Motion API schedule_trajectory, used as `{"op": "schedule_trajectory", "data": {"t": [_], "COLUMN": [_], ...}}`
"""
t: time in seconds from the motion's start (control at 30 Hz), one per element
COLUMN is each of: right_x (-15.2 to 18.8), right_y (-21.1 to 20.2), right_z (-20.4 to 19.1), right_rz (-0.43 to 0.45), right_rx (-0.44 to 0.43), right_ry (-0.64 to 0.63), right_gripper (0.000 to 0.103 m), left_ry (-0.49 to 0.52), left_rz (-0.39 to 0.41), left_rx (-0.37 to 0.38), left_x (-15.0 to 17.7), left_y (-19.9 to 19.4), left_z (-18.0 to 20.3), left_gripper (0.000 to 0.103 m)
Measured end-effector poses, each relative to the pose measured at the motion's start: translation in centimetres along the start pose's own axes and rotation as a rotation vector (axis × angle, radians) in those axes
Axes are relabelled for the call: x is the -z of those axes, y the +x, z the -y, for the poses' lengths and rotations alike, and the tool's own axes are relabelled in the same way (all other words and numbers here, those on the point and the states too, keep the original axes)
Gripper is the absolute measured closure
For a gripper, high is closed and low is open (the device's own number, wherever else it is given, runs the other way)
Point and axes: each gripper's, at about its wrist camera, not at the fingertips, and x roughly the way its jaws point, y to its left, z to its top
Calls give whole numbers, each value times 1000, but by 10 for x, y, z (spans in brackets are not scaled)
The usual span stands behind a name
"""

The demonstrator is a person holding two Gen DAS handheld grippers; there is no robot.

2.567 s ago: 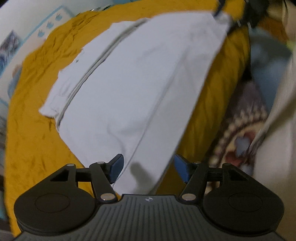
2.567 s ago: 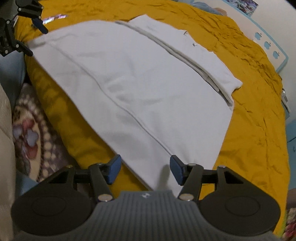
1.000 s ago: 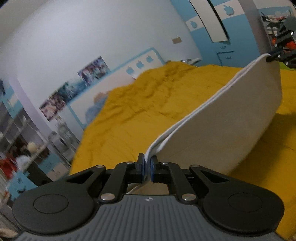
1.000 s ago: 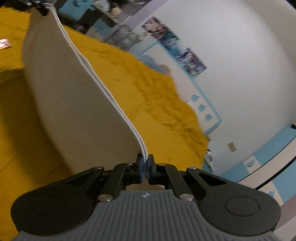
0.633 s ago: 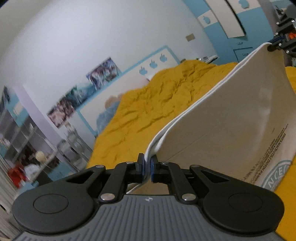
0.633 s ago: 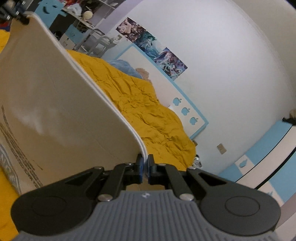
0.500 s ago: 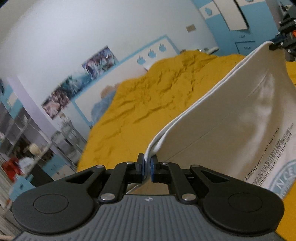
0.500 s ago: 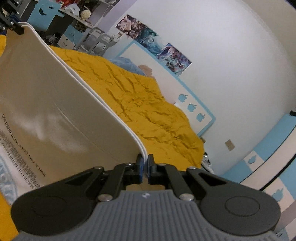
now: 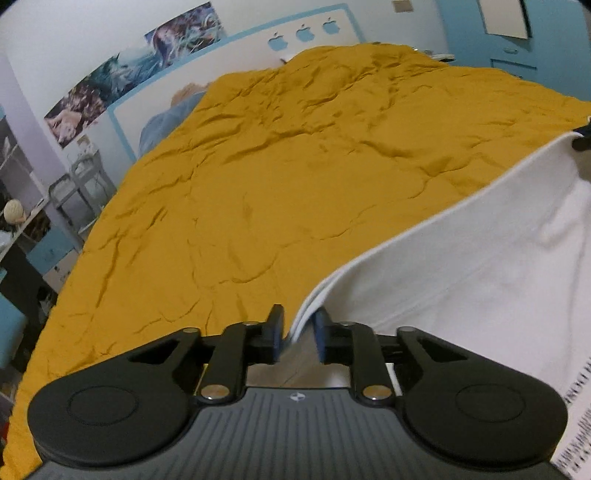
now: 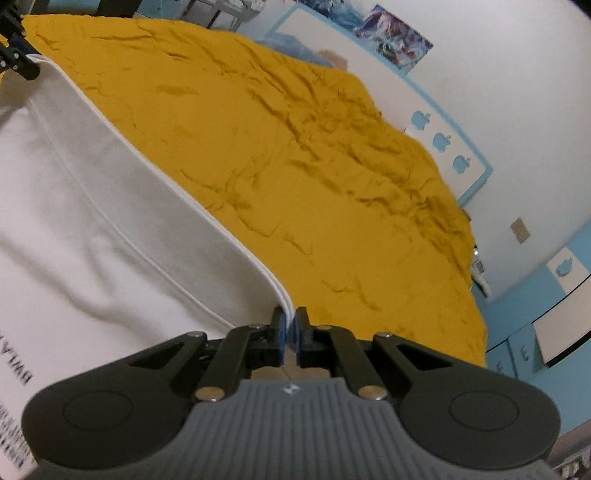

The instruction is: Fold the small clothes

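Closest in, the left gripper (image 9: 298,334) is opening its jaws: a gap now shows on both sides of the doubled hem of the white cotton printed garment (image 9: 491,273), which stands between the blue pads without being pressed. The right gripper (image 10: 290,334) is clamped shut on the opposite corner of that hem, the two white layers pinched between its pads. Judging from this, the carried fold is being laid down and the left corner is being let go first, while the right corner is not yet released.

Beyond the fingers, the garment stretches between the two grippers, its top edge taut and its printed lettering hanging at the lower side, over the crumpled mustard-yellow quilted bedspread (image 9: 280,177). Farther off stand the white headboard with blue apple shapes (image 9: 303,31) and the posters (image 9: 125,70) on the wall.

A second ago both grippers gripped the hem tight and looked more at the wall; now both views tilt down, the bedspread fills them, and the cloth sits lower and nearer the bed
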Motion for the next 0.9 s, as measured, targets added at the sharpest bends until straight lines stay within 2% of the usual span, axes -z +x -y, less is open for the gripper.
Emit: {"op": "schedule_trajectory", "data": {"t": [0.03, 0.07, 0.1, 0.13, 0.17, 0.2, 0.27, 0.33, 0.47, 0.63, 0.9], "right_x": [1, 0, -1, -1, 2, 4, 11, 21, 47, 101, 191], "right_y": [8, 16, 19, 20, 16, 12, 2, -11, -40, -89, -139], "right_z": [-2, -1, -2, -1, 0, 3, 9, 19, 41, 47, 36], "right_rz": [-3, -5, 3, 18, 35, 45, 43, 31, 14, -78, -208], "right_rx": [1, 11, 28, 45, 60, 60, 49, 19, -72, -191, -261], "right_ry": [15, 33, 51, 67, 85, 106, 153, 234, 453, 697, 1004], "right_gripper": [100, 86, 65, 57, 50, 50, 50, 50, 50, 50, 49], "left_ry": [-6, -17, -28, -44, -66, -88, -135, -183, -306, -501, -755], "left_rz": [-3, -3, 5, 26, 53, 77, 90, 69, 44, -44, -193], "left_rx": [-7, -15, -27, -44, -65, -80, -74, -19, 83, 205, 271], "left_x": [0, 1, 0, 0, 2, 5, 8, 9, 33, 79, 149], "left_y": [3, 3, 2, -3, -10, -18, -29, -39, -74, -104, -133], "left_z": [-2, -5, -8, -11, -15, -20, -32, -45, -64, -91, -91], "left_gripper": [69, 66, 57, 43, 34, 23, 23, 23, 23, 22, 19]}}
